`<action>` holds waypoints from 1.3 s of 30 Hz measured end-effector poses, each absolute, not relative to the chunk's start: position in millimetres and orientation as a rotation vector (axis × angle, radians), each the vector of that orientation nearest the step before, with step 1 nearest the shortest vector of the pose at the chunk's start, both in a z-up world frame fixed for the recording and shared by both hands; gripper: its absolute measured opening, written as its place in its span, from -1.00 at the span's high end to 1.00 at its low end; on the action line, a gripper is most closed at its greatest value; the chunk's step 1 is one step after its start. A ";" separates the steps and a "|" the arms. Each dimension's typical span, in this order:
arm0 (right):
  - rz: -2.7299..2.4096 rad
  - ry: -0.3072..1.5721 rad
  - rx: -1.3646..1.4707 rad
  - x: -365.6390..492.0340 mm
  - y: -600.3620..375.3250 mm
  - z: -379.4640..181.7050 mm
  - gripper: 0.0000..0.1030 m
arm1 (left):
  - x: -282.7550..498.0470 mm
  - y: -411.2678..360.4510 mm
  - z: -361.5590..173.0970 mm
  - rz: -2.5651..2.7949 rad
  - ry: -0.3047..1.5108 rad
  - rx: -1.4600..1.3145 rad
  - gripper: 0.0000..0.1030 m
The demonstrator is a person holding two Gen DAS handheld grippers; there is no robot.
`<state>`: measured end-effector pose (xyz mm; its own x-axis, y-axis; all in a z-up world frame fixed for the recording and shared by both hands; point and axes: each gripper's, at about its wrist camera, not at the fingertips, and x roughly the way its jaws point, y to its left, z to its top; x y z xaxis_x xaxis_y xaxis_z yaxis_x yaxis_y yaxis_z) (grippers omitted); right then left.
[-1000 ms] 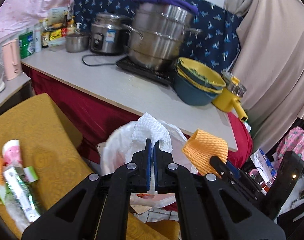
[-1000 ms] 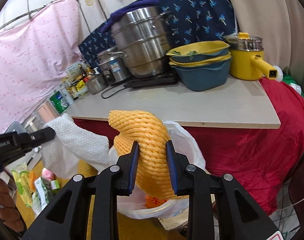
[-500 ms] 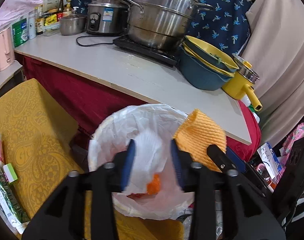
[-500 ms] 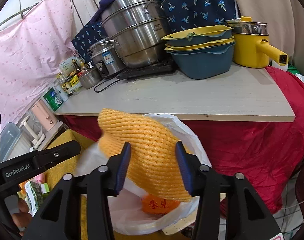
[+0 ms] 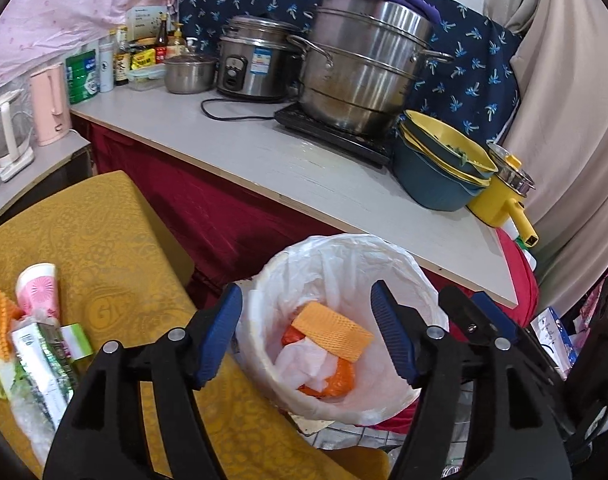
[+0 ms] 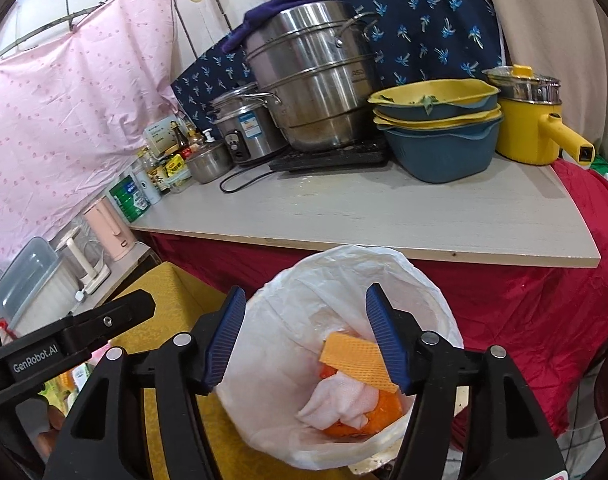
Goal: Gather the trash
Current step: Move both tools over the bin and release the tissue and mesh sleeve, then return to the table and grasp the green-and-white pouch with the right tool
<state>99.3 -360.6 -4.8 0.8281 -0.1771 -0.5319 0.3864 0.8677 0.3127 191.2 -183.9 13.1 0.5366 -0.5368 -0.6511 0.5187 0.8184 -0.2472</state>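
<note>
Cluttered counter and red cloth stood behind the white-lined bin. From the left wrist, the left gripper was spreading, empty; the orange foam net lay inside, while wrappers waited on the yellow cloth.

From the right wrist, the right gripper was also opening with nothing between its jaws, above the net and tissue. Risk: a low-swinging finger might snag the loose liner and tip it.

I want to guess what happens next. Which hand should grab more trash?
Probably left. The left gripper is opening and empty over the bin, and the wrappers lie on its side.
</note>
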 end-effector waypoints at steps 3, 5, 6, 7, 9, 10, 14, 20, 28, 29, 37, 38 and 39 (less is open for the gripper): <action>-0.289 0.505 0.414 98.1 -346.2 5.4 -0.21 | 187.0 -162.8 21.0 -0.599 0.767 -0.048 -0.31; -0.272 0.501 0.404 98.6 -334.3 12.0 -0.22 | 184.7 -145.9 26.7 -0.575 0.758 -0.066 -0.35; -0.261 0.499 0.397 98.7 -326.9 15.3 -0.24 | 183.4 -138.7 28.9 -0.564 0.755 -0.071 -0.37; -0.252 0.498 0.392 98.5 -322.4 17.6 -0.26 | 181.7 -129.6 31.3 -0.552 0.752 -0.075 -0.38; -0.229 0.497 0.382 98.4 -306.9 23.1 -0.30 | 177.9 -106.8 34.7 -0.516 0.752 -0.087 -0.42; -0.214 0.497 0.378 98.1 -298.9 25.4 -0.32 | 175.3 -98.2 34.9 -0.500 0.752 -0.090 -0.43; -0.159 0.507 0.358 97.7 -265.2 29.0 -0.34 | 164.2 -49.8 32.0 -0.412 0.758 -0.101 -0.44; -0.069 0.543 0.319 99.2 -211.5 26.2 -0.35 | 149.6 15.9 21.5 -0.298 0.777 -0.133 -0.44; 0.018 0.593 0.270 101.9 -152.8 15.2 -0.43 | 126.5 76.0 6.2 -0.161 0.775 -0.100 -0.44; 0.030 0.603 0.264 103.5 -144.3 12.2 -0.44 | 125.1 82.7 2.7 -0.147 0.782 -0.099 -0.44; 0.091 0.691 0.208 125.2 -97.0 -16.9 -0.51 | 124.7 119.6 -24.9 -0.094 0.842 -0.140 -0.44; 0.100 0.704 0.198 129.4 -90.4 -21.6 -0.51 | 126.2 122.9 -27.3 -0.091 0.847 -0.148 -0.44; 0.106 0.716 0.190 133.0 -85.0 -26.4 -0.52 | 127.0 126.7 -30.4 -0.088 0.853 -0.157 -0.44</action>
<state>133.0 -85.0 -26.4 0.7497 0.1616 -0.6418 -0.0320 0.9775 0.2087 127.0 126.7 -30.4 0.6550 -0.1399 -0.7426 0.0145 0.9849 -0.1728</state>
